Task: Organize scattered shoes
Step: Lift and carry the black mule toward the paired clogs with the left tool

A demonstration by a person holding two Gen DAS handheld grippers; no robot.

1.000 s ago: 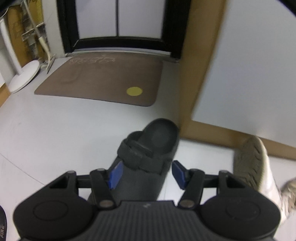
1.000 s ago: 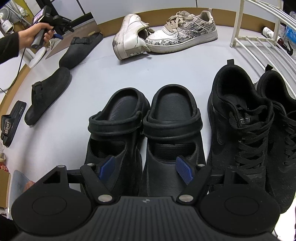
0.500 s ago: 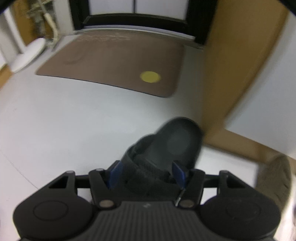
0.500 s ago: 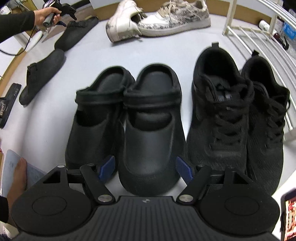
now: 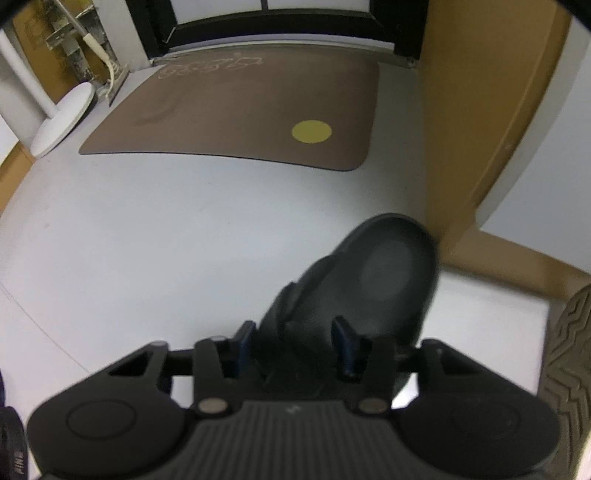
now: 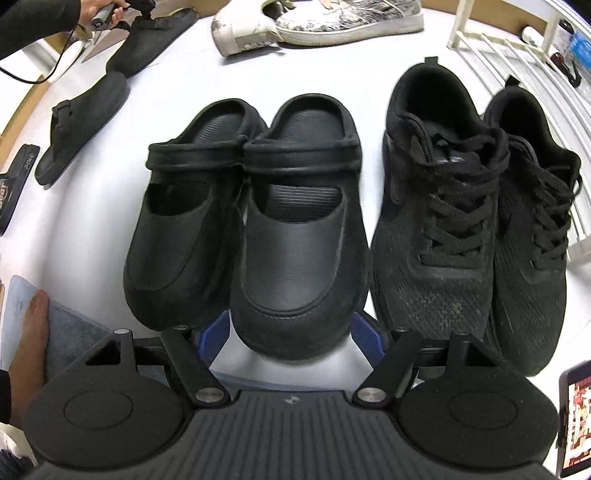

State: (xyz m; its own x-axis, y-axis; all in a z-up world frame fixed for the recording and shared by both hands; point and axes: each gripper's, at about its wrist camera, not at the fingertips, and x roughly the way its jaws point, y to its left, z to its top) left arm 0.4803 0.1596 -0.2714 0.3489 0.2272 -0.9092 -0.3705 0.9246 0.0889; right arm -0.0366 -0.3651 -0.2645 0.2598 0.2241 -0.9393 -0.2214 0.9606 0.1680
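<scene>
While the left tongs (image 5: 293, 345) close around the strap end of a dark slipper (image 5: 373, 284), its heel points to one o'clock on the pale floor (image 5: 166, 251), beneath the brown doormat (image 5: 236, 110). A second ago the pads stood wide either side; now they pinch inward, whether quite pressing I cannot tell. Pickup looks imminent.

Right view: right tongs (image 6: 291, 332) released, unchanged, straddling the toe of the black clog pair (image 6: 251, 221) at six o'clock. Black sneakers (image 6: 472, 206) at three, paired. Mate slipper (image 6: 83, 125) at ten; white sneakers (image 6: 317, 22) at twelve, unsorted.
</scene>
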